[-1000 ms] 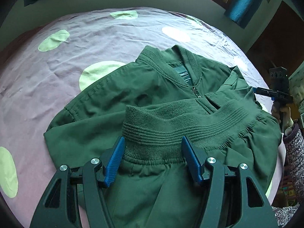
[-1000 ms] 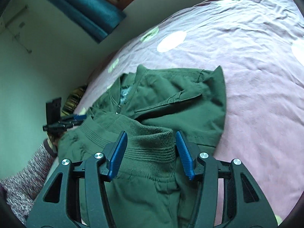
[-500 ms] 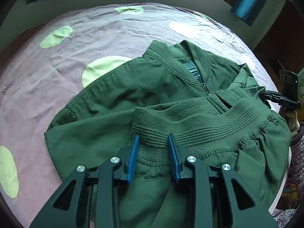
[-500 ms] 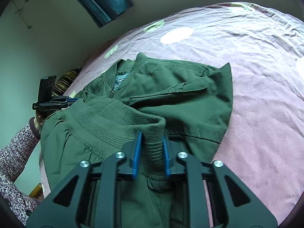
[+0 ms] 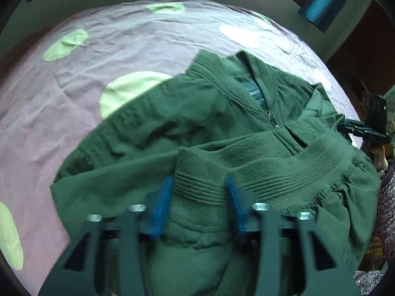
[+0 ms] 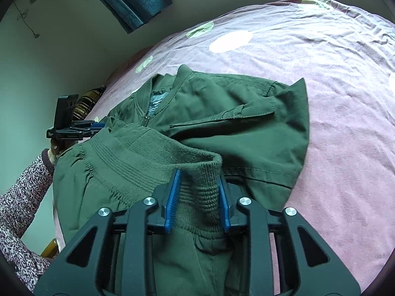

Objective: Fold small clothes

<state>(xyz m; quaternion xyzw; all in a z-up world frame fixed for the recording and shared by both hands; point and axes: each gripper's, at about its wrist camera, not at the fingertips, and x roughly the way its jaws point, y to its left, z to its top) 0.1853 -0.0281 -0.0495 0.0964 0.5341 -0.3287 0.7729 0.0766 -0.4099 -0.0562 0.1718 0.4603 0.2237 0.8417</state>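
Jacket (image 5: 172,128) hem (image 6: 148,157) doubled toward far collar to halve it | left gripper (image 5: 197,197) released, straddling hem | right gripper (image 6: 197,192) grasping hem corner

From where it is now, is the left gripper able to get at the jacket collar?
Probably yes: the collar lies exposed ahead of the left gripper, though the ribbed hem sits between its fingers.

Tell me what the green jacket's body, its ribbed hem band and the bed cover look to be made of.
Jacket body: smooth woven cloth, matte with slight sheen and crisp stitched seams; possibly cotton or nylon.
Ribbed hem band: stretchy knit, with parallel ridges and a fuzzy face.
Bed cover: thin woven sheet, matte, finely creased, mauve with pale printed dots; probably cotton.
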